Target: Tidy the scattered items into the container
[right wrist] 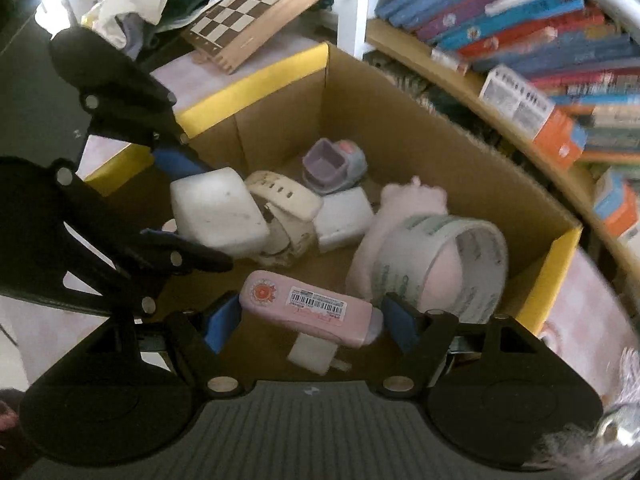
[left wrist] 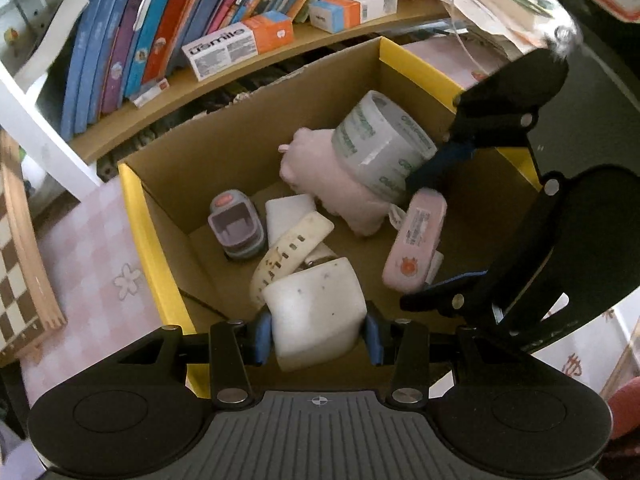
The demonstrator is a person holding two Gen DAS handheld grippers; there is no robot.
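A cardboard box with yellow flaps (left wrist: 132, 216) (right wrist: 520, 208) stands on the pink table. My left gripper (left wrist: 318, 336) is shut on a white block (left wrist: 316, 312) and holds it over the box; the block also shows in the right wrist view (right wrist: 218, 212). My right gripper (right wrist: 310, 318) is over the box with a pink case (right wrist: 312, 306) (left wrist: 416, 240) between its fingers, which stand slightly apart from it. In the box lie a tape roll (left wrist: 380, 144) (right wrist: 440, 264), a pink plush (left wrist: 316, 168), a white watch strap (left wrist: 292, 248), a purple-grey device (left wrist: 236, 224) and a white adapter (right wrist: 344, 216).
A bookshelf (left wrist: 248, 68) with books and orange-white cartons runs behind the box. A chessboard (right wrist: 256, 12) lies on the table's far side. Papers (left wrist: 500, 4) are piled at the right. The pink checked tablecloth (left wrist: 88, 256) surrounds the box.
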